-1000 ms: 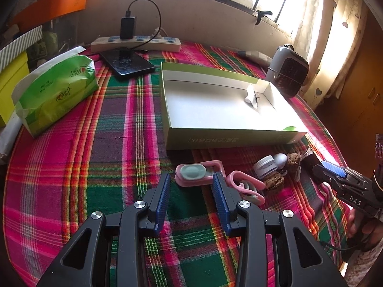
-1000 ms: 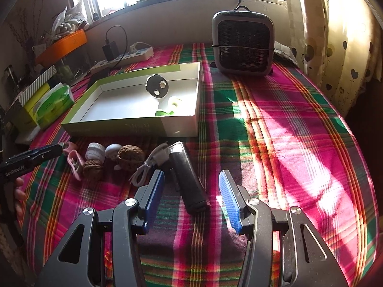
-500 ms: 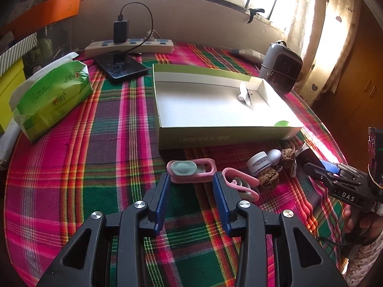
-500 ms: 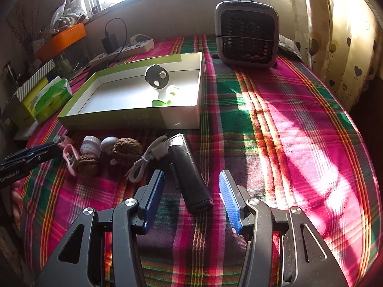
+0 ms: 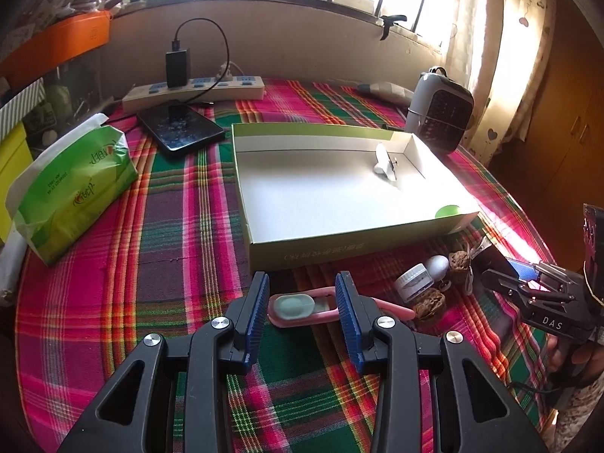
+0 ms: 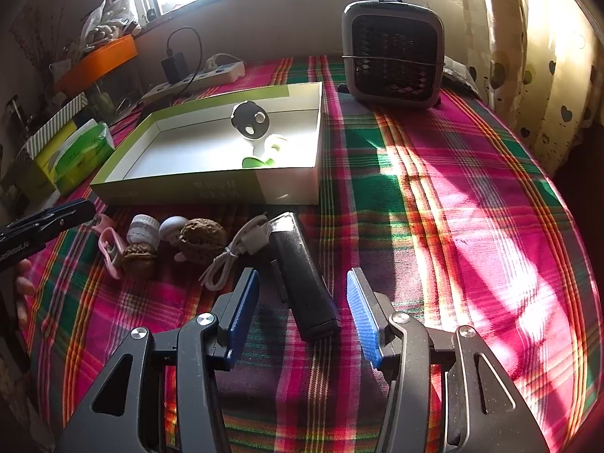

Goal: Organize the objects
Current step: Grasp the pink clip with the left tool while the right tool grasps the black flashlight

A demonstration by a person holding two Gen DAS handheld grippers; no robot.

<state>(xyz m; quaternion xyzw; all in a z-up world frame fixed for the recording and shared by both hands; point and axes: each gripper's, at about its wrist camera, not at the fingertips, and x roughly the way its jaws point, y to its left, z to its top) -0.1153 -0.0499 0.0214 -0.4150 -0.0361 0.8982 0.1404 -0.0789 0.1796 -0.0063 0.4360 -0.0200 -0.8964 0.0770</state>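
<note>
A shallow green-and-white box [image 5: 287,251] lies on the plaid table, with a small white item [image 5: 385,160] in its far corner; it also shows in the right wrist view [image 6: 211,190]. My left gripper [image 5: 302,294] is open, its fingers on either side of a pink case with a grey oval [image 5: 298,307]. My right gripper [image 6: 302,290] is open around the near end of a black rectangular device [image 6: 305,279]. A white cap jar [image 6: 143,228], walnuts [image 6: 202,236] and a white cable [image 6: 230,255] lie in front of the box.
A green tissue pack [image 5: 71,192], a phone [image 5: 179,132] and a power strip [image 5: 196,90] sit at the left and back. A small grey fan heater [image 6: 392,62] stands behind the box at the right. Sunlit cloth lies to the right.
My left gripper has moved forward, so the pink case now lies between its fingers. My right gripper has edged forward along the black device.
</note>
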